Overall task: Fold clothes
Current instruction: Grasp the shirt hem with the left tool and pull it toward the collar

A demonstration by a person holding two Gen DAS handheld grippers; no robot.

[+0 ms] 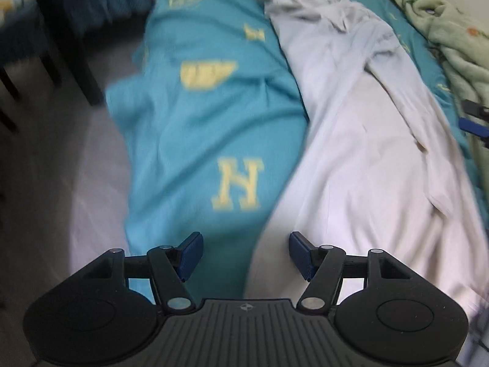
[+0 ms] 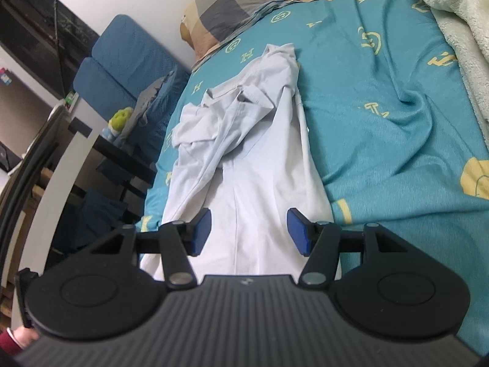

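Your left gripper (image 1: 246, 255) is spread wide and empty above the sheet (image 1: 198, 128), beside the shirt's (image 1: 360, 140) edge. Your right gripper (image 2: 249, 231) is likewise spread, hovering over the shirt's lower half. The shirt lies lengthwise on the bed, partly folded, upper part rumpled.

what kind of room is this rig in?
Most likely a bedroom. The pale shirt lies on a bed with a teal patterned sheet, a checked pillow at its head and a fleecy blanket alongside. Both grippers are open.
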